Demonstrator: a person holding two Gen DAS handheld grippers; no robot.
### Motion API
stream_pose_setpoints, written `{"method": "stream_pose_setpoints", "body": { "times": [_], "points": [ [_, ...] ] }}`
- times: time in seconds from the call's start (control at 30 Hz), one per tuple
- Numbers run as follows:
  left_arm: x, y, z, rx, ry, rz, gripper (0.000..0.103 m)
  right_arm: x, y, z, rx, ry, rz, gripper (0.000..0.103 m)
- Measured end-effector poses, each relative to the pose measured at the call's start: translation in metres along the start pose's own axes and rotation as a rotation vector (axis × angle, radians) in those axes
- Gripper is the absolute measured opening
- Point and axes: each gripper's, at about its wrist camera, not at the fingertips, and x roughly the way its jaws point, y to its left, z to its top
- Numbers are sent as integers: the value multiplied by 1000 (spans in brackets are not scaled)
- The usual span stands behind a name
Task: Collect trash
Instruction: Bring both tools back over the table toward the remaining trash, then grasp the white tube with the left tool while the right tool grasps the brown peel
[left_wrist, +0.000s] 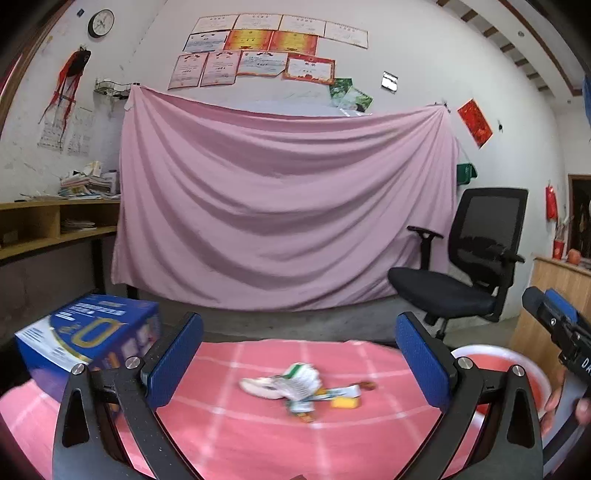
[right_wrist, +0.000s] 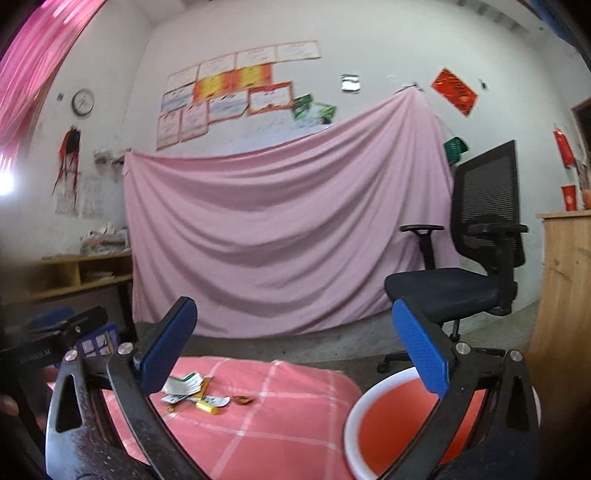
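Observation:
A small heap of trash lies on the pink checked cloth (left_wrist: 229, 435): a crumpled white and green wrapper (left_wrist: 295, 384), a yellow piece (left_wrist: 345, 402) and a small brown scrap (left_wrist: 369, 385). My left gripper (left_wrist: 299, 363) is open and empty, just short of the heap. The same heap shows in the right wrist view, with the wrapper (right_wrist: 184, 384), yellow piece (right_wrist: 207, 406) and brown scrap (right_wrist: 243, 400). My right gripper (right_wrist: 295, 347) is open and empty, to the right of the heap, with its right finger above a red basin with a white rim (right_wrist: 388, 424).
A blue carton (left_wrist: 88, 332) stands on the cloth at the left. The basin (left_wrist: 495, 365) sits at the cloth's right edge. A black office chair (left_wrist: 476, 266) stands behind it, a wooden cabinet (right_wrist: 561, 295) at far right, and a pink sheet (left_wrist: 280, 206) hangs behind.

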Motion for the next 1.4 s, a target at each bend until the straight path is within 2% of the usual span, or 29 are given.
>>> {"method": "stream_pose_setpoints", "body": {
  "times": [0.23,0.4,0.63,0.9,1.2,1.4],
  "points": [
    [10,29,-18,14,86,23,101,34,24,-17,-51,133,54,103],
    [12,41,-23,-39,115,23,101,46,37,-31,-87,190,74,103],
    [20,37,-19,-10,167,22,101,53,44,-38,-107,234,82,103],
    [55,31,-23,12,296,48,101,74,43,-46,-85,328,89,103],
    [60,28,-20,18,277,0,101,93,40,-52,-59,392,114,103],
    [69,25,-21,36,322,-41,98,107,39,-56,-58,442,125,90]
  ]
}}
